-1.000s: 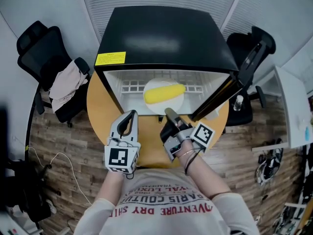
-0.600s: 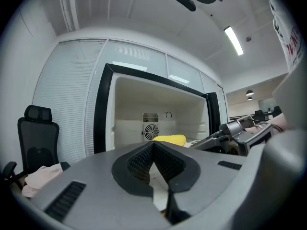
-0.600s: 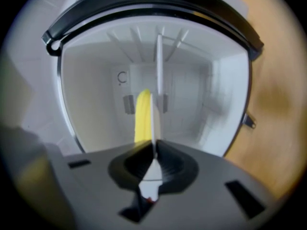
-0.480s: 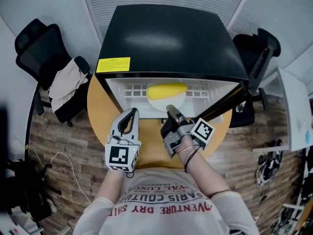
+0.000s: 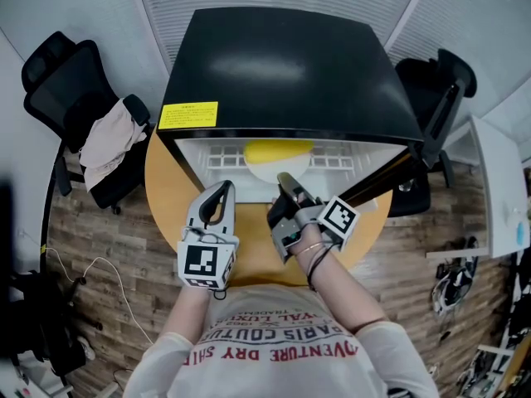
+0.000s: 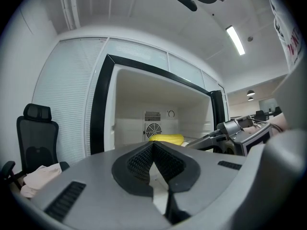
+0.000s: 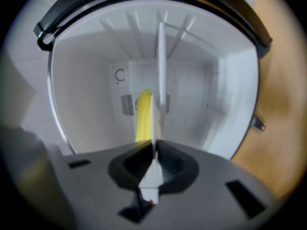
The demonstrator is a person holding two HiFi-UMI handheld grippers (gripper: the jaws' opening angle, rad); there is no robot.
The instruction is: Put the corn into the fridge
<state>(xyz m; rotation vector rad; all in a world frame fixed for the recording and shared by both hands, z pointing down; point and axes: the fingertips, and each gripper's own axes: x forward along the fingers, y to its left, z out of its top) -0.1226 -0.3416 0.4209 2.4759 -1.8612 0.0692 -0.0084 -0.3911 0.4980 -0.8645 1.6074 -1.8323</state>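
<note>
Head view: black mini fridge point(image 5: 282, 65) stands on a round wooden bench point(image 5: 166, 193), with its door point(image 5: 383, 172) swung open to the person's right. Yellow label point(image 5: 189, 114) on the front left corner of the top. Interior is white, and a wire rack point(image 5: 222, 150) shows at the back left. White plate point(image 5: 267, 171) sits inside the opening with the corn point(image 5: 278, 148) lying crosswise on it. The corn's far part is hidden under the fridge's top edge. Cannot tell whether the plate rests on the fridge floor or is held clear of it.

Right tongs point(image 5: 284, 181) reach level into the opening, tips at the plate's near rim. Right gripper view is rolled on its side. There the plate shows edge-on as a thin white line running up from the tips, corn beside it to the picture's left. The tongs pinch the plate's rim. They have just eased very slightly apart, with the rim between them and the pads on it.

Left tongs point(image 5: 225, 189) are just left of the right ones, short of the fridge front, over the bench. Left gripper view: pressed together at the tips, nothing between. It also shows the corn deep in the fridge, in front of a round fan grille point(image 6: 153, 129) on the back wall.

Office chair point(image 5: 62, 77) left of the bench, pale cloth point(image 5: 108, 139) draped on its seat. Second chair point(image 5: 436, 81) behind the door. Wood-plank floor point(image 5: 108, 247).
</note>
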